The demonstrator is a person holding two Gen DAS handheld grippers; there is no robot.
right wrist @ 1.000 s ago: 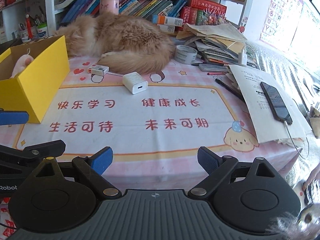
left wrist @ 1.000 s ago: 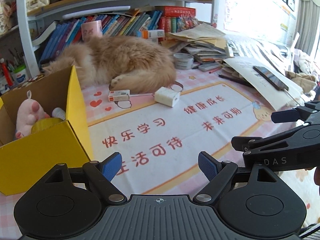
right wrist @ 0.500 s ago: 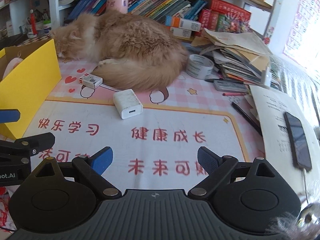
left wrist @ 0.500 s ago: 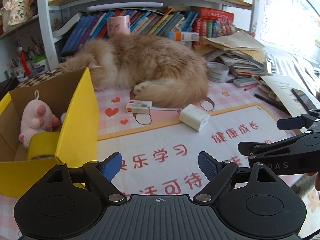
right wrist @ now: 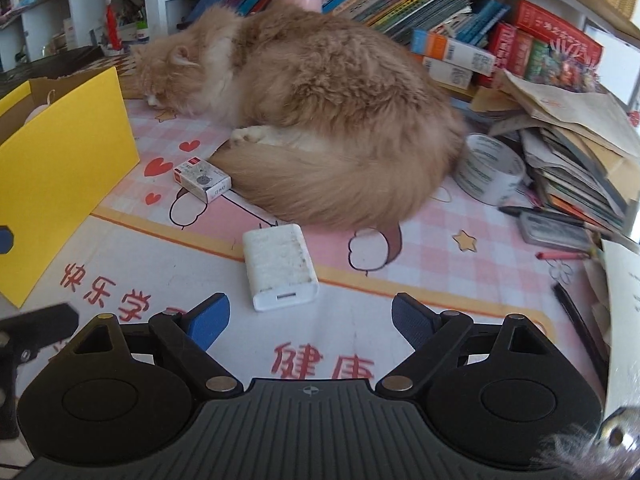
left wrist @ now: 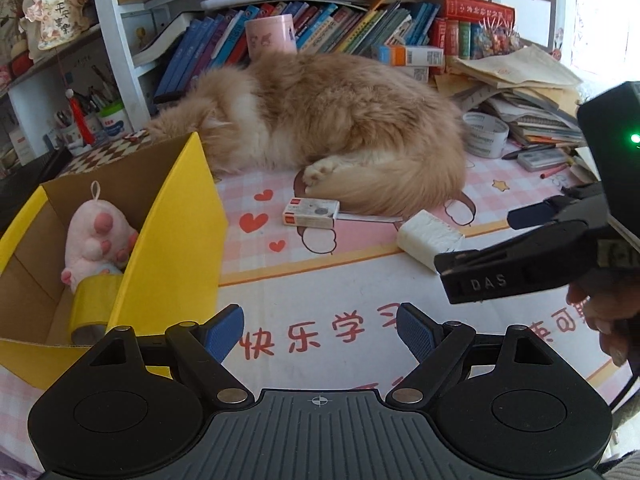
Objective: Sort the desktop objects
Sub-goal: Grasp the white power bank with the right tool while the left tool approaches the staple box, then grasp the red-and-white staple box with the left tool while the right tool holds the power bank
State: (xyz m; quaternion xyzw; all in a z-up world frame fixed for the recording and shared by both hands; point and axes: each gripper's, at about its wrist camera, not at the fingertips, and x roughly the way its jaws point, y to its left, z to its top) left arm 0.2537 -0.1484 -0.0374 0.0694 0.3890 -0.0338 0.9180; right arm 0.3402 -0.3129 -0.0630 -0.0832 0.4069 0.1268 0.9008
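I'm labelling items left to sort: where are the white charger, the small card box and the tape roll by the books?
white charger (right wrist: 279, 265), right wrist view, middle of its top face.
small card box (right wrist: 202, 179), right wrist view, its printed top.
tape roll (right wrist: 489, 178), right wrist view, its outer wall.

- Box (left wrist: 176, 240) at left on the mat (left wrist: 328, 280); inside it, plush (left wrist: 96, 248) behind a tape roll (left wrist: 94, 308).
- Cat (left wrist: 336, 132) at far centre of the mat, before the books (left wrist: 340, 28).
- Cup (left wrist: 270, 38) behind the cat.
- Small carton (right wrist: 202, 180) just near of the cat, right of the box.
- Charger (right wrist: 280, 266) near and right of the carton, just near of the cat's tail.
- Tape (right wrist: 490, 174) right of the cat, beside the paper stack (right wrist: 572, 152).
- Pens (right wrist: 560, 255) near of that stack.
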